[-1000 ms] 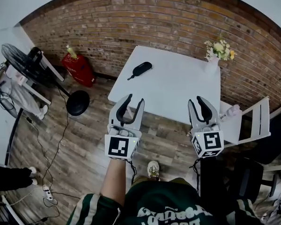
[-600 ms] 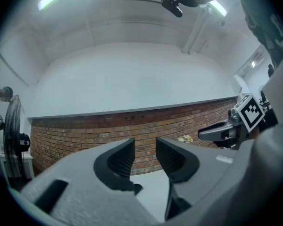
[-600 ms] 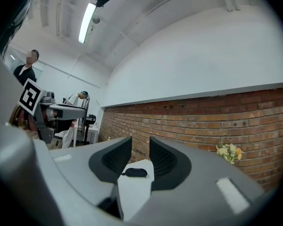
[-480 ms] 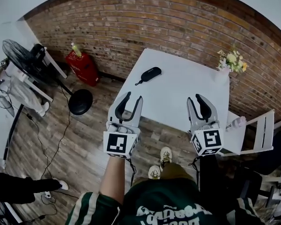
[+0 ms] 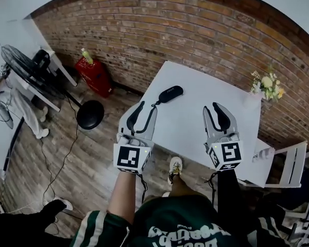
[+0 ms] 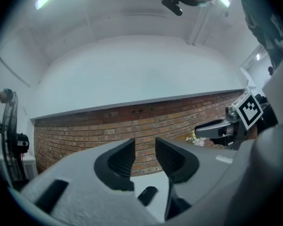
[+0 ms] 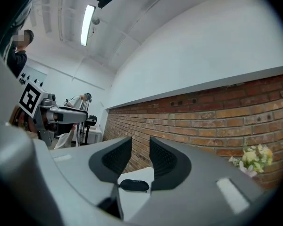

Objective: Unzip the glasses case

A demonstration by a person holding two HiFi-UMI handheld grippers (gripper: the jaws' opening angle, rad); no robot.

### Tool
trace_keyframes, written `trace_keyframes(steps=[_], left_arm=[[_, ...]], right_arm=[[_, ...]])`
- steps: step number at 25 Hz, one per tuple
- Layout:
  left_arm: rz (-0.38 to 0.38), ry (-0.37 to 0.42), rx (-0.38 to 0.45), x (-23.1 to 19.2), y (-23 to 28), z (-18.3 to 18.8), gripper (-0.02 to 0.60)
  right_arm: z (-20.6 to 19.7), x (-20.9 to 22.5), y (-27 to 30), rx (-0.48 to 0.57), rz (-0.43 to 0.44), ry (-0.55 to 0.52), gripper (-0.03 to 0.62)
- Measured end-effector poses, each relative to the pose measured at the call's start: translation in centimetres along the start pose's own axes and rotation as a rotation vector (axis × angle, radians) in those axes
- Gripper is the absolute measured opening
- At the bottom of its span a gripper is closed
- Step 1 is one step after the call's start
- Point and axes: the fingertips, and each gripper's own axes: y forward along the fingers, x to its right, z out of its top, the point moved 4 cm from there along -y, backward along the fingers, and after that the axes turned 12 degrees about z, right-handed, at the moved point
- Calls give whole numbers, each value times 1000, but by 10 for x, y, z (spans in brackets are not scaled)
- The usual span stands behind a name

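The black glasses case (image 5: 170,93) lies shut on the white table (image 5: 193,120), near its far left corner, with a short strap trailing toward me. My left gripper (image 5: 147,108) is open and empty at the table's near left edge, short of the case. My right gripper (image 5: 212,107) is also open and empty, over the table's near part to the right of the case. In the left gripper view the case (image 6: 147,195) shows low between the jaws, beyond the left gripper (image 6: 145,147). In the right gripper view the case (image 7: 134,185) lies ahead of the right gripper (image 7: 140,147).
A small vase of flowers (image 5: 268,82) stands at the table's far right corner. A brick wall runs behind the table. On the floor to the left are a red container (image 5: 95,73) and a standing fan (image 5: 26,66) with its round base (image 5: 90,113). A white chair (image 5: 291,161) stands at the right.
Both grippers have moved forward toward the table and now reach over its near edge. The case and table appear closer. Both grippers remain open and empty.
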Motion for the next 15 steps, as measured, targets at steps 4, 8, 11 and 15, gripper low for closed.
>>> trace_keyframes(steps=[4, 8, 11, 15], left_arm=[[-13, 25, 7, -1, 51, -7, 137], [-18, 21, -23, -9, 101, -18, 137], [-8, 15, -27, -17, 138, -28, 137], [1, 12, -53, -24, 176, -47, 137]], right_arm=[[-11, 35, 43, 3, 17, 21, 132], [-19, 70, 86, 3, 30, 37, 132], [-30, 95, 118, -2, 41, 53, 132], [-48, 121, 151, -17, 51, 74, 132]])
